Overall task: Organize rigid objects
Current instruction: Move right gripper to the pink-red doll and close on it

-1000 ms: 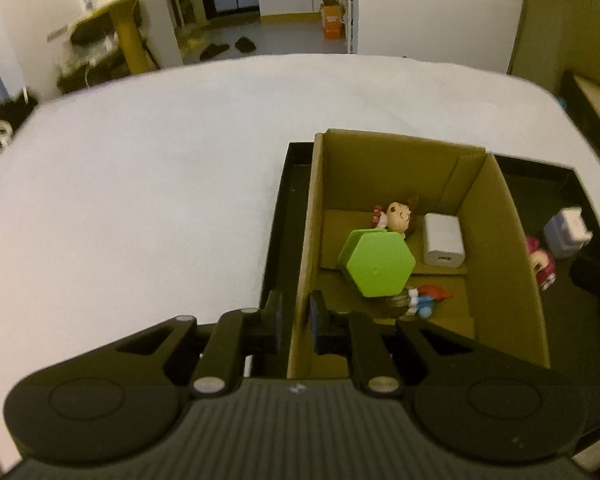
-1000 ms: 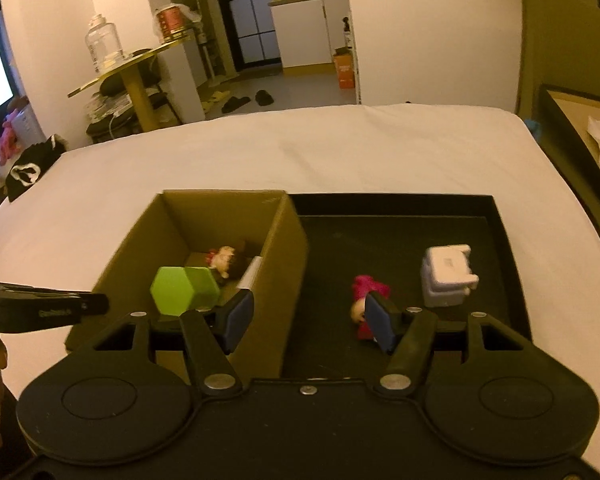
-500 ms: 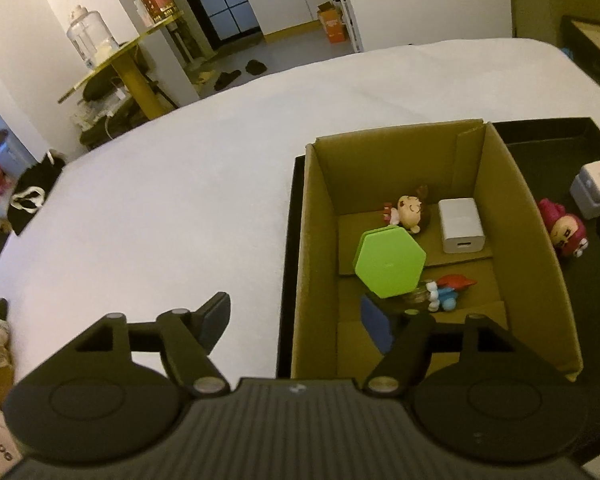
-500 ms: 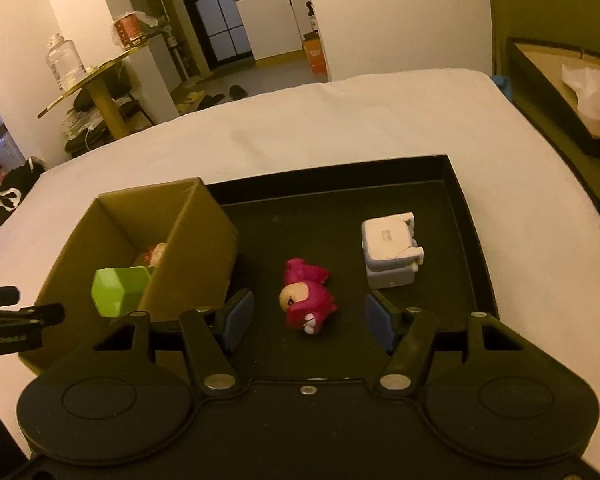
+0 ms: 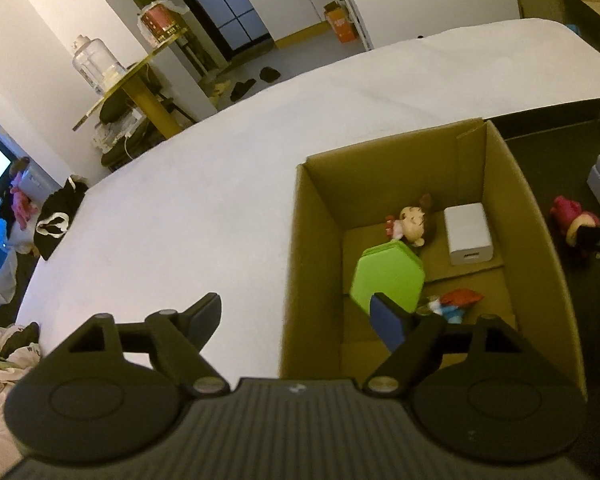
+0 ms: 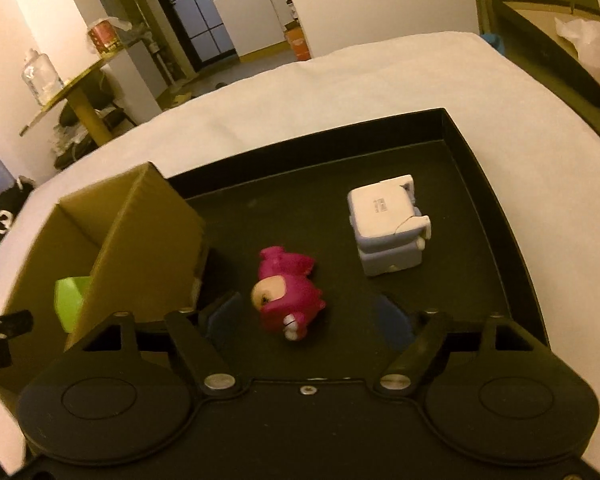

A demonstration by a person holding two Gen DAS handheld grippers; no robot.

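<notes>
A cardboard box (image 5: 536,224) stands in the left part of a black tray (image 6: 480,168). Inside it lie a green hexagonal block (image 5: 386,276), a small doll (image 5: 410,222), a white charger (image 5: 468,234) and a red and blue figure (image 5: 458,302). My left gripper (image 5: 298,316) is open and empty, straddling the box's left wall above it. A pink figure (image 6: 288,292) lies on the tray floor, and a white folded plug adapter (image 6: 386,224) stands behind it. My right gripper (image 6: 310,316) is open and empty, low over the tray with the pink figure between its fingers' line.
The tray sits on a white table (image 5: 188,208). The box wall (image 6: 148,248) stands just left of my right gripper. The tray rim (image 6: 516,248) runs along the right. A side table (image 5: 140,80) with jars stands in the room behind.
My left gripper opened, let go of the box's left wall and lifted back. My right gripper moved right and forward, from the box edge to the pink figure.
</notes>
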